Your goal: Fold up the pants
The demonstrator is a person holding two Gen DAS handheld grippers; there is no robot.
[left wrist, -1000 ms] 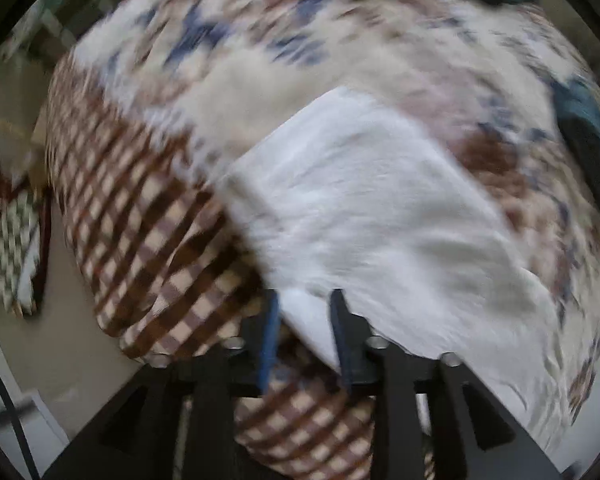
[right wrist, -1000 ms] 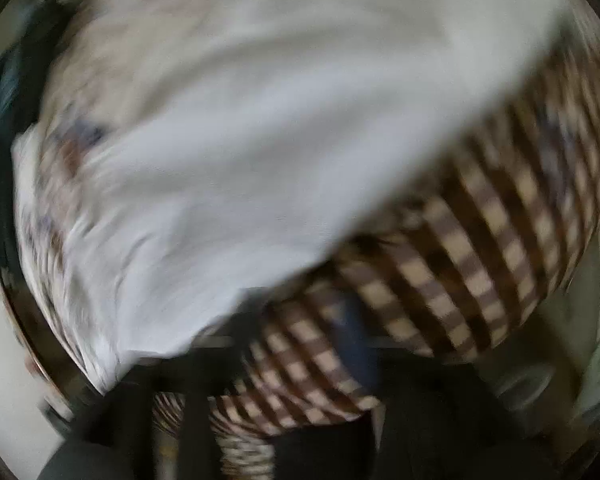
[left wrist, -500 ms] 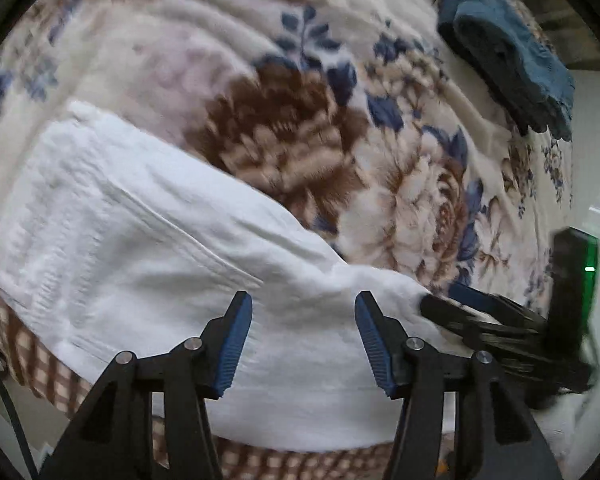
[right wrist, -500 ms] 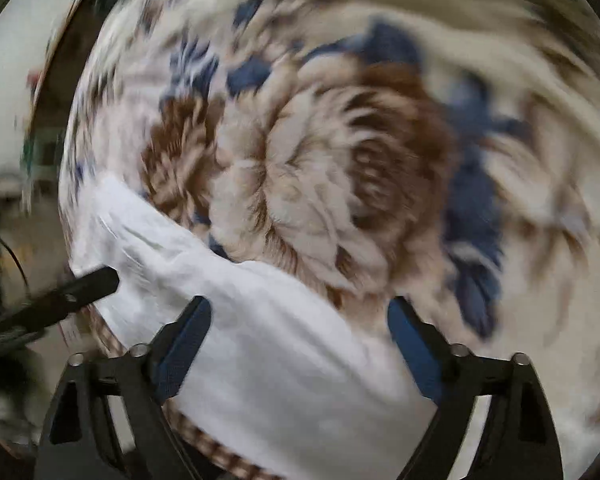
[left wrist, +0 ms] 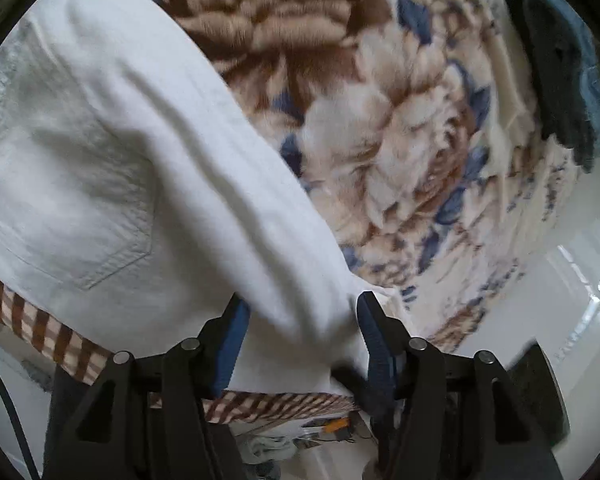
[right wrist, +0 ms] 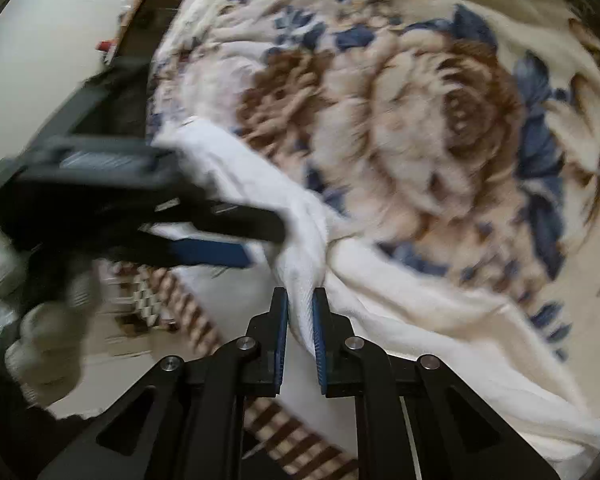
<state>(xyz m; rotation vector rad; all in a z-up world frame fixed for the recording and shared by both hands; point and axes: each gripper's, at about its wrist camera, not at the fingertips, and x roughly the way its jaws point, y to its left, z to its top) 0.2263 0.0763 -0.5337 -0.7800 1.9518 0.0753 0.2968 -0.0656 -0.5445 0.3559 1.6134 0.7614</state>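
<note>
1. The right hand-held gripper (right wrist: 300,308), at the bottom centre of its view, has its 2 blue pads pinching a bunched ridge of the white pants (right wrist: 300,216).
2. The left hand-held gripper (left wrist: 298,320) is spread, its pads straddling the pants (left wrist: 140,168) without clamping.
3. The pants lie across the left half of the left view, on a floral blanket (left wrist: 400,140).
4. A folded blue garment (left wrist: 560,80) sits at upper right.

This looks like a bedroom in a home. A plush floral blanket (right wrist: 420,128) in cream, brown and blue covers a bed with a brown checked sheet (left wrist: 52,328) at its near edge (pale glossy floor (left wrist: 572,304) beyond), and folded dark blue clothing (left wrist: 560,76) lies far right.
</note>
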